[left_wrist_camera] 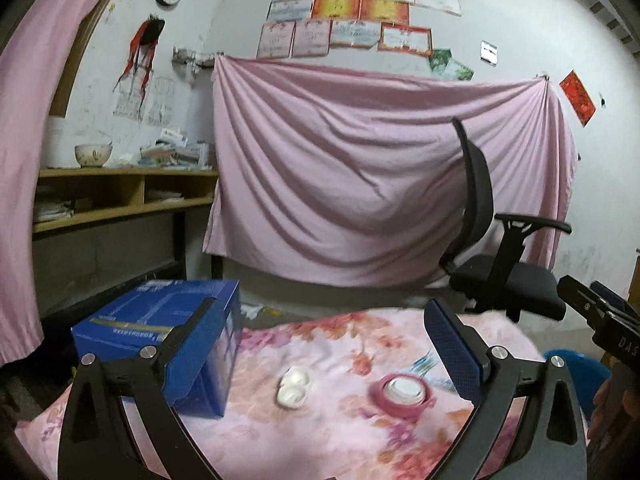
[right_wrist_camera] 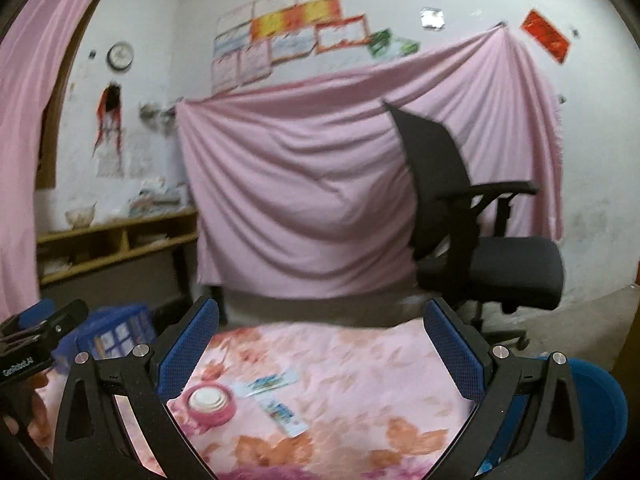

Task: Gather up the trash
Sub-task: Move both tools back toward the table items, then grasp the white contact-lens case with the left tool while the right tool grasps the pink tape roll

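A table with a pink floral cloth (left_wrist_camera: 328, 344) holds a blue cardboard box (left_wrist_camera: 160, 332) at the left, a small white twin-cup piece (left_wrist_camera: 293, 387) in the middle and a pink tape roll with a white core (left_wrist_camera: 402, 394), also in the right wrist view (right_wrist_camera: 209, 402). Two light blue wrappers (right_wrist_camera: 276, 398) lie right of the roll. My left gripper (left_wrist_camera: 320, 344) is open and empty above the table, the box beside its left finger. My right gripper (right_wrist_camera: 322, 340) is open and empty above the wrappers.
A black office chair (right_wrist_camera: 480, 240) stands behind the table at the right. A pink sheet (left_wrist_camera: 360, 180) hangs on the back wall. A wooden shelf (left_wrist_camera: 120, 196) is at the left. A blue bin (right_wrist_camera: 596, 408) sits at the table's right edge.
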`<state>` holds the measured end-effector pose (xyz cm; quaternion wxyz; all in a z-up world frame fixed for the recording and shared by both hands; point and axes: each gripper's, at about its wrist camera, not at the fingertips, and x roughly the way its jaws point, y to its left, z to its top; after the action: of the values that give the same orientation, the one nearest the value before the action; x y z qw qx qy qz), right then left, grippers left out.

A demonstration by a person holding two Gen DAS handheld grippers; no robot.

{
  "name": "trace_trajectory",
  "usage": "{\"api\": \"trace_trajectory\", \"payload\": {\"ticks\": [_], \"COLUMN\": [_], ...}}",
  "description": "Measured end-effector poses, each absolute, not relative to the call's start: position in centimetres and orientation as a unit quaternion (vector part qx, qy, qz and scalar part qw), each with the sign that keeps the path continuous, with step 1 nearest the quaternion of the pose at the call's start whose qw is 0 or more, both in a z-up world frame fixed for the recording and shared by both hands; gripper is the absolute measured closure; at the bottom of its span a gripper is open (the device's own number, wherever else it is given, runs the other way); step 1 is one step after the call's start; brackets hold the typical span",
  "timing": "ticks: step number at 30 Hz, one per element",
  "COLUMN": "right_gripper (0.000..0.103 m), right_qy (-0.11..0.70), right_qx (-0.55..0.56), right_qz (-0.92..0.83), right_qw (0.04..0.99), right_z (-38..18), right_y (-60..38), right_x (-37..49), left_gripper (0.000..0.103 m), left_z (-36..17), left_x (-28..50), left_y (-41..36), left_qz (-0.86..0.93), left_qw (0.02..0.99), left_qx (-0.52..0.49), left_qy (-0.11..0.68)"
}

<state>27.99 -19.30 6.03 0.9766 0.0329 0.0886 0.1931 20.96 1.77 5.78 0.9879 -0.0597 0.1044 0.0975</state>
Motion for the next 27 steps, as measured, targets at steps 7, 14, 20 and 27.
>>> {"api": "trace_trajectory", "payload": {"ticks": [7,14,20,27], "right_gripper": [0.000,0.000,0.006,0.016], "right_qy": [0.167,0.240,0.304,0.365], "right_qx": [0.007,-0.040,-0.066,-0.087], "right_qz": [0.232,0.271,0.309,0.322], "right_qw": [0.958,0.931,0.899,0.869], "right_z": [4.1,2.1,0.1,-1.5], "right_y": [-16.9,-14.3,-12.1,-10.0], "right_x": [30.0,30.7,31.5,32.7], "left_gripper": [0.005,0.006,0.034,0.053], "left_z": [3.8,2.2,1.1,-0.7], "left_x": [21.5,22.7,24.8,28.9], "left_y": [2.4,3.2,3.3,3.2], "left_qz": [0.085,0.054,0.017,0.021], "left_qw": [0.986,0.979,0.966,0.941], "left_qx": [-0.027,-0.022,-0.027,-0.021], "left_qy": [0.140,0.198,0.257,0.337]}}
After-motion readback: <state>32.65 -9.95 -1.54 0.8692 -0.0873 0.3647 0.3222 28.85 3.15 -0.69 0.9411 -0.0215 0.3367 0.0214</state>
